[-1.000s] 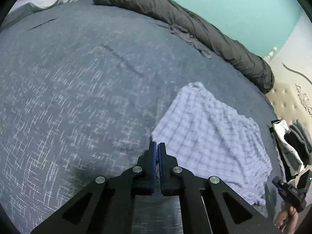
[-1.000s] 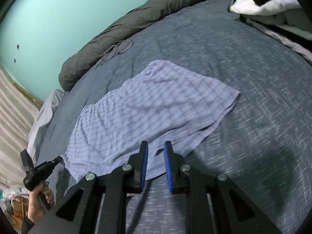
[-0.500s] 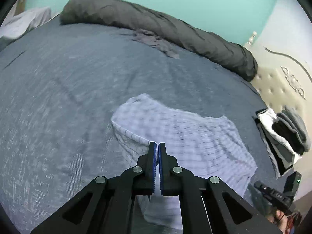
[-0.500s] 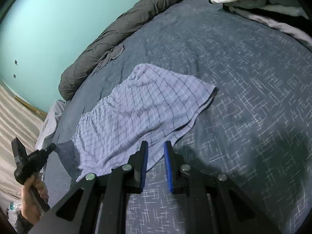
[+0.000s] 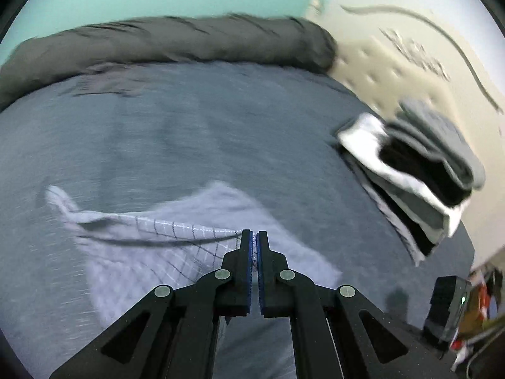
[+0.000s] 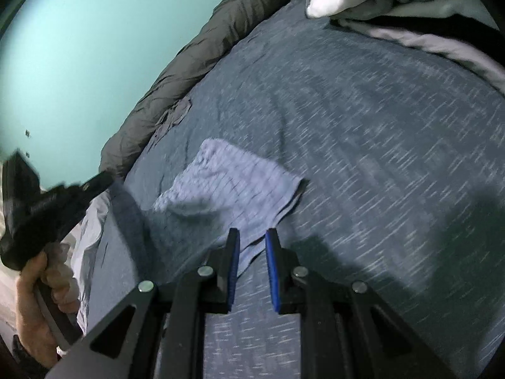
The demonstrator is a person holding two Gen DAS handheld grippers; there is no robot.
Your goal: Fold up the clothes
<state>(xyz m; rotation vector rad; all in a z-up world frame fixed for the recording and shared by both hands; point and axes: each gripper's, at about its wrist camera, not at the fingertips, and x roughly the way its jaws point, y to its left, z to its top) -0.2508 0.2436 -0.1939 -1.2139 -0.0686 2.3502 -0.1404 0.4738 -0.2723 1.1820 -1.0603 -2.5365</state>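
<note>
Left wrist view: the checked cloth [image 5: 176,246] sits lower left, its lifted edge pinched in your left gripper [image 5: 253,243]. Your right gripper [image 6: 251,246] hangs spread above its near edge. Folded clothes [image 5: 419,173] lie at right on the bed [image 5: 221,132].

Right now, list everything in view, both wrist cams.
checked garment: 1, pale blue, mid-bed, one edge lifted by the left tongs.
bedspread: 1, blue-grey heathered, under everything.
rolled duvet: 1, dark grey, along the far edge by the teal wall.
small garment: 1, grey, crumpled beside the duvet.
clothes pile: 1, white, black and grey, near the headboard.
headboard: 1, cream, tufted.
left tongs: shut on the garment edge.
right tongs: open, empty, over the garment's near edge.
left hand: gripping the handle.
</note>
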